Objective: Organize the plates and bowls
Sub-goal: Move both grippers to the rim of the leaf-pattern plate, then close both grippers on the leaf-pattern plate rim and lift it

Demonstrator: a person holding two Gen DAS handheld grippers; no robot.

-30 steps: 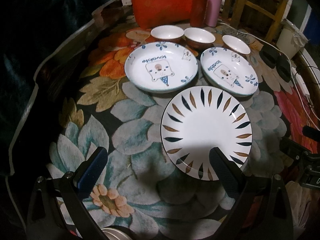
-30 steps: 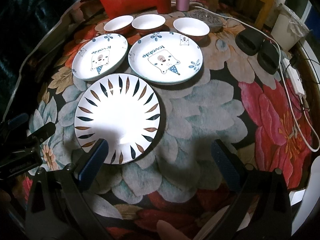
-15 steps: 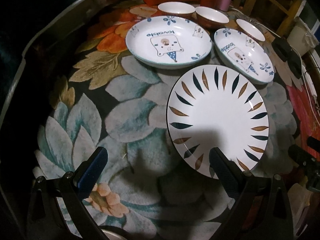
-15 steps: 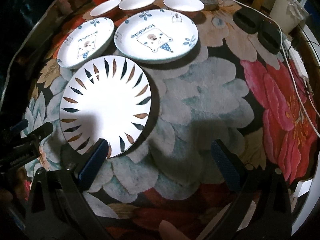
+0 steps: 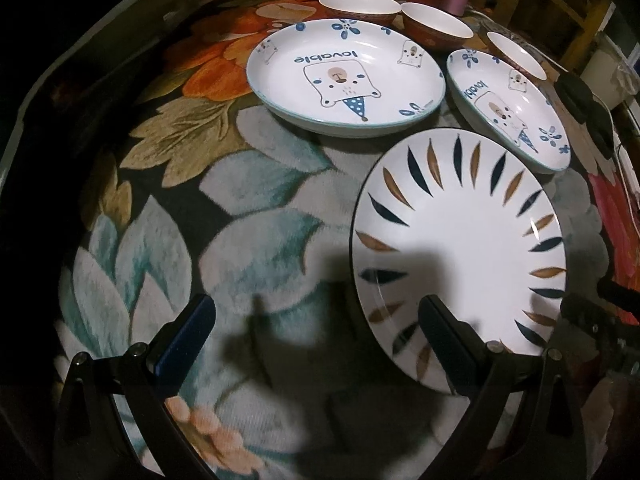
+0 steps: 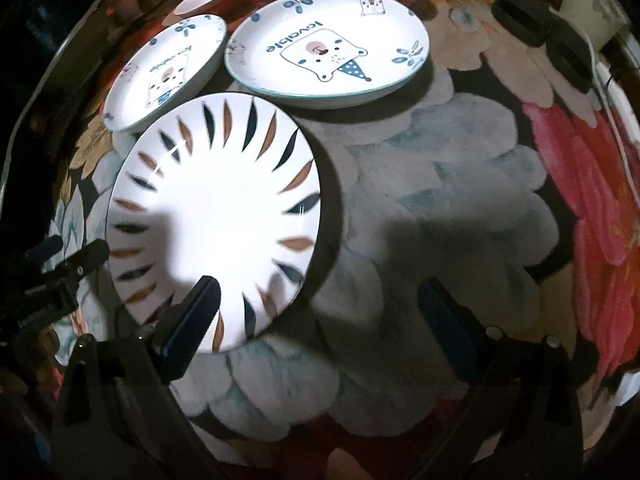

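The left hand-held gripper (image 5: 316, 340) was spread wide and held nothing. Its right finger (image 5: 444, 340) sat in front of the near edge of the leaf plate (image 5: 460, 240), and its left finger (image 5: 184, 340) was over the flowery cloth (image 5: 224, 184) on the bench.

The right hand-held gripper (image 6: 320, 316) was spread wide too, with nothing in it. Its left finger (image 6: 192, 316) sat in front of the near edge of the same leaf plate (image 6: 224, 208). Its right finger (image 6: 444, 320) was over the cloth. I could not tell if any finger touched the plate.

The leaf plate lay flat on the cloth, between the two grippers. Behind it were two bear plates with the word "lovable". The big bear plate (image 5: 344, 80) and the second bear plate (image 5: 508, 108) lay side by side, and the leaf plate's far edge was just beside both. Behind the bear plates stood three small bowls in a row (image 5: 360, 6), white inside and reddish brown outside.

Two black things (image 6: 540, 32) and a white cord (image 6: 616, 120) lay near the far right edge of the bench.
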